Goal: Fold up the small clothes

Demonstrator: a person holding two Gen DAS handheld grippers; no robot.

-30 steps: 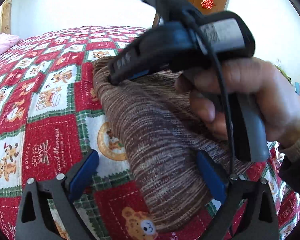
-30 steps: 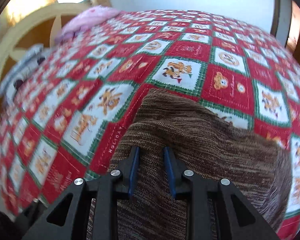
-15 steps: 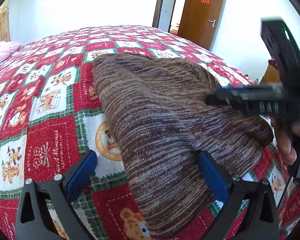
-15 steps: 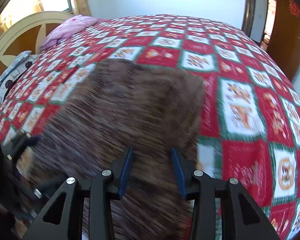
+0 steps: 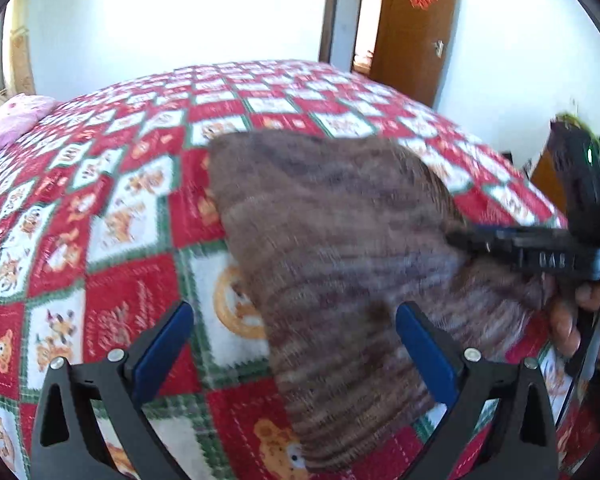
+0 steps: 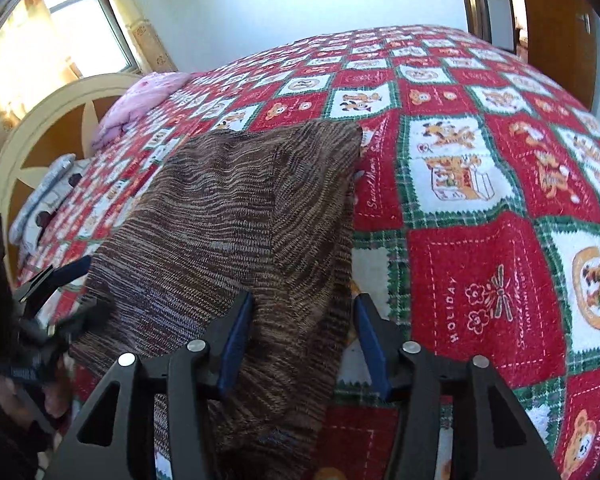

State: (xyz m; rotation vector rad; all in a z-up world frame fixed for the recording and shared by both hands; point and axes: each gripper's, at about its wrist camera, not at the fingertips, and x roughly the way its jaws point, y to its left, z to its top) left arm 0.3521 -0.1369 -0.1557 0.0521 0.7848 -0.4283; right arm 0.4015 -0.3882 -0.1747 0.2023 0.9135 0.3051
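A brown striped knit garment (image 5: pixel 340 256) lies folded on the red, white and green patchwork bedspread (image 5: pixel 112 240); it also shows in the right wrist view (image 6: pixel 236 232). My left gripper (image 5: pixel 292 344) is open, its blue pads spread over the garment's near left edge. My right gripper (image 6: pixel 304 328) is open, its pads on either side of the garment's right edge. The right gripper (image 5: pixel 540 252) shows at the garment's right side in the left wrist view. The left gripper (image 6: pixel 56 284) shows at the far left in the right wrist view.
A pink pillow (image 6: pixel 140 100) and a grey-white one (image 6: pixel 48 196) lie by the curved wooden headboard (image 6: pixel 40 120). A wooden door (image 5: pixel 412 28) stands beyond the bed's far side. The bedspread stretches to the right of the garment (image 6: pixel 500 200).
My right gripper left the top of the garment, swung to its right edge and opened wider. My left gripper stayed open and pulled back slightly.
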